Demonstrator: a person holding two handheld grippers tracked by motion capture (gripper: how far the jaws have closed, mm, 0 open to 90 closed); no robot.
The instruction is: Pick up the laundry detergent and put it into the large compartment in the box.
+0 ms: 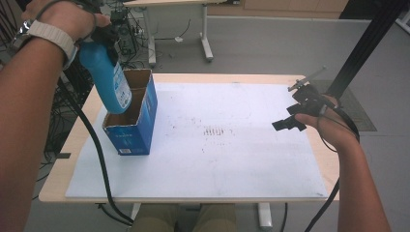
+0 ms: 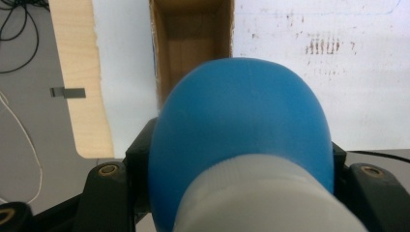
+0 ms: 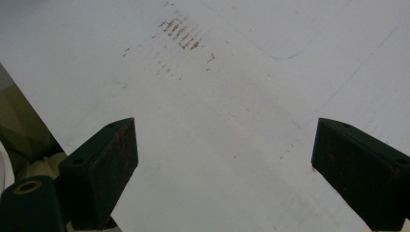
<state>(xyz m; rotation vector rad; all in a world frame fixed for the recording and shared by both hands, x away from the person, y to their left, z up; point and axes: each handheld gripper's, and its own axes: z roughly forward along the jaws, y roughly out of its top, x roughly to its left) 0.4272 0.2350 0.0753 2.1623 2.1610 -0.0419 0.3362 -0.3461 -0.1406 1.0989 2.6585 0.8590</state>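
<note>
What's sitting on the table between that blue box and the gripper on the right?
Nothing: in the high view, bare white mat with faint brown marks separates the blue box from the right gripper.

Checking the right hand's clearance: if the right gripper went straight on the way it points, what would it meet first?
Probably the white mat. The right gripper has its jaws open with nothing between them, and only the bare, stained mat lies ahead; how far off is hard to judge.

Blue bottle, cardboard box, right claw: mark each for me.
blue bottle [image 1: 107, 77]: high view, on its blue body above the label.
cardboard box [image 1: 131, 137]: high view, on its blue front wall.
right claw [image 1: 286, 123]: high view, midway between its black fingertips, over the white mat.
</note>
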